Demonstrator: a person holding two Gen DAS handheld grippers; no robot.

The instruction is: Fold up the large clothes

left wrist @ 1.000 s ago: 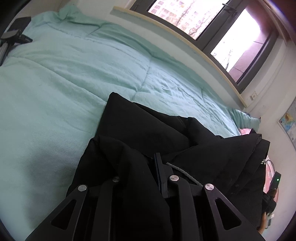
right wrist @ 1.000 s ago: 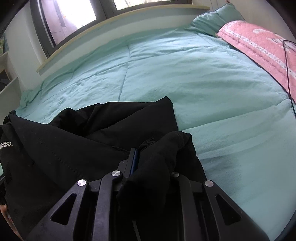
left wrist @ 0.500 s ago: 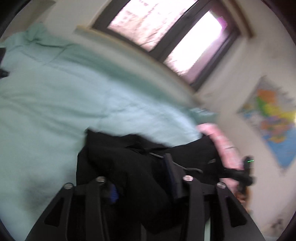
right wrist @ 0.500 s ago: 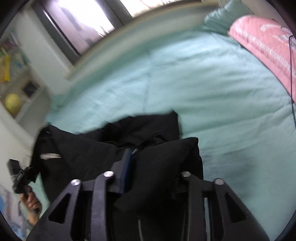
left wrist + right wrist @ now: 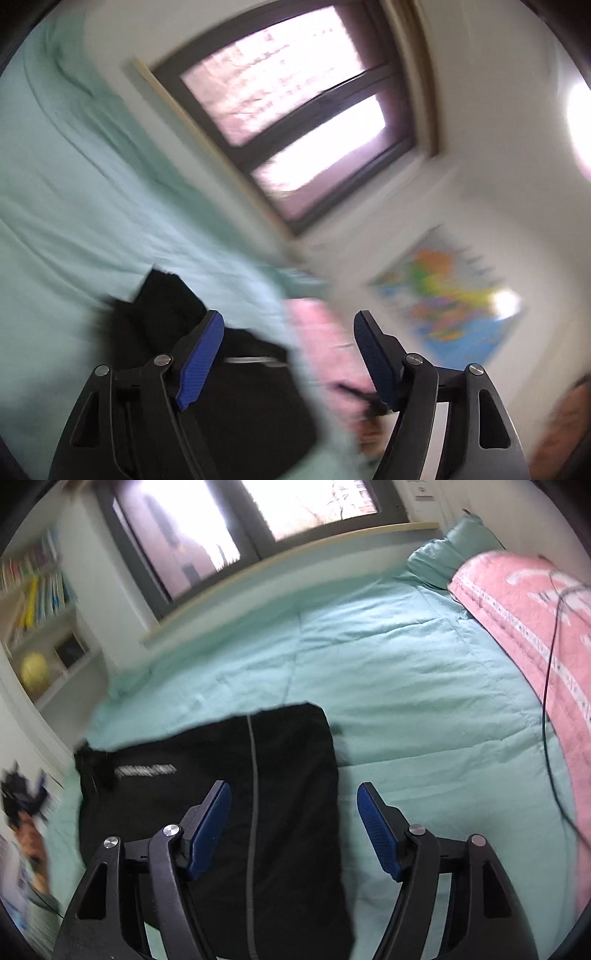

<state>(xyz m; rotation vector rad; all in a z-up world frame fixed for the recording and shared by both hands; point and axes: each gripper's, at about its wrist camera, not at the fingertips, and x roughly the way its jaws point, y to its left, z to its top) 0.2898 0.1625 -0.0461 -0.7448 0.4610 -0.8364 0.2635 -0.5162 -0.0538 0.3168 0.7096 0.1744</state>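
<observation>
A black garment (image 5: 236,794) with a grey stripe and white lettering lies folded flat on the mint-green bed cover (image 5: 406,672). My right gripper (image 5: 293,801) hovers above its right half, jaws opening, nothing between the blue pads (image 5: 373,823). The left wrist view is blurred. There the black garment (image 5: 236,387) lies low on the bed cover (image 5: 74,206), below and left of my left gripper (image 5: 286,330). The left gripper points level toward the window wall, jaws opening, holding nothing.
A pink blanket (image 5: 535,627) with a black cable (image 5: 550,686) across it covers the bed's right side. Behind the bed are a window (image 5: 229,520) and its sill. A bookshelf (image 5: 40,602) stands at the left. A map (image 5: 447,299) hangs on the wall.
Both grippers were shut on folds of the black garment. They have opened, let it go and risen. The garment now lies flat. The left view swung up toward the window and wall.
</observation>
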